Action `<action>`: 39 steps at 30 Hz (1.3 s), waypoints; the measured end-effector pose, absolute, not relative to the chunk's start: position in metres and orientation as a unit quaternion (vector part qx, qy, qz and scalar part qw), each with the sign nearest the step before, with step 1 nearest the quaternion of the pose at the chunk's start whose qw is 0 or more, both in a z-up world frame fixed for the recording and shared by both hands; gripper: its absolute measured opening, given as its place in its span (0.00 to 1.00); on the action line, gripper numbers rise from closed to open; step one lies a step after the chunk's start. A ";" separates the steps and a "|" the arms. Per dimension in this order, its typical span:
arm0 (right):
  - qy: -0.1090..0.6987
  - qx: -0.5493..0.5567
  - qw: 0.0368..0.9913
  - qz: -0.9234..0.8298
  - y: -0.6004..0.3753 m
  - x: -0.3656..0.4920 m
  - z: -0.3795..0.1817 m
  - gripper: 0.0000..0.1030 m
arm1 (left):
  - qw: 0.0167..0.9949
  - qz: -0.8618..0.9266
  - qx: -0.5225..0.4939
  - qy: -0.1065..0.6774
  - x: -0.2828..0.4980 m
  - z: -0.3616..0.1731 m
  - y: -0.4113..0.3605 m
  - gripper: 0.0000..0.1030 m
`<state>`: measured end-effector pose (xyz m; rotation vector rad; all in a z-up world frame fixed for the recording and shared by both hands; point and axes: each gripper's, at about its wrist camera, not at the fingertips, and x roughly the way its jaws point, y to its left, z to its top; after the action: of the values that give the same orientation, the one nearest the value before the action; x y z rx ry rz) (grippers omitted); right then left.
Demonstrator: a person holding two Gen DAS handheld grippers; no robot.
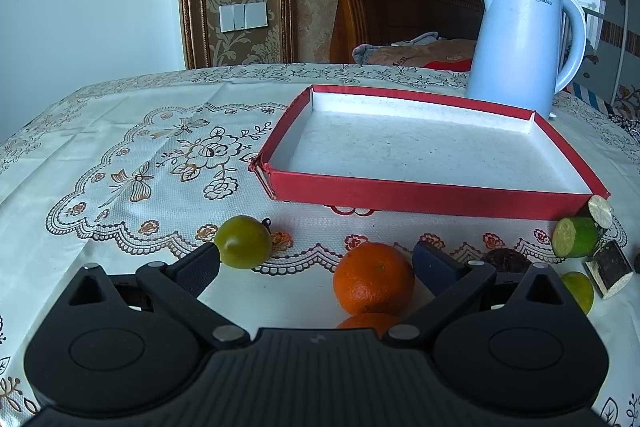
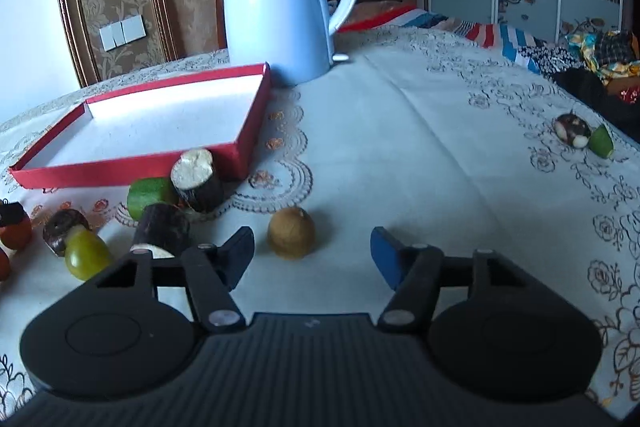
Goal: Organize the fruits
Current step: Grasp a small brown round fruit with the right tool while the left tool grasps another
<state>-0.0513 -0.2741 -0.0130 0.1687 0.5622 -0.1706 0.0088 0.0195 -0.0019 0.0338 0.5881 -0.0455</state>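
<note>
I am seeing the red tray point(image 1: 420, 195) sitting empty ahead of both tools, so nothing is sorted yet. My left gripper point(image 1: 316, 263) is standing wide, an orange point(image 1: 374, 278) lying loose between its jaws. My right gripper point(image 2: 312, 253) is partly spread, gripping nothing, with a brown fruit point(image 2: 291, 233) just ahead.

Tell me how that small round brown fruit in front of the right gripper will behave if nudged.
The brown fruit looks near-spherical, so it would probably roll on the flat tablecloth. It seems small and likely light. Its matte skin should grip reasonably.
</note>
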 end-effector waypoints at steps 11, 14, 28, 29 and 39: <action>0.286 0.052 0.953 -0.081 -0.261 -0.041 -0.013 0.24 | 0.956 -0.026 0.012 0.291 0.007 -0.001 0.023 1.00; 0.274 0.060 0.956 -0.089 -0.262 -0.045 -0.012 0.24 | 0.956 -0.035 -0.008 0.290 -0.002 0.004 0.038 1.00; 0.262 0.103 0.957 -0.071 -0.271 -0.048 -0.014 0.24 | 0.955 -0.051 -0.039 0.289 -0.042 0.006 0.077 1.00; 0.264 0.101 0.957 -0.071 -0.270 -0.047 -0.014 0.24 | 0.954 -0.053 -0.049 0.290 -0.045 0.006 0.083 1.00; 0.268 0.100 0.955 -0.072 -0.269 -0.046 -0.015 0.24 | 0.946 -0.022 -0.048 0.320 -0.052 -0.010 0.106 1.00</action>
<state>-0.0457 -0.2694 -0.0154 0.2021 0.5449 -0.1466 -0.0518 0.1058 -0.0103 -0.0970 0.6508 -0.0449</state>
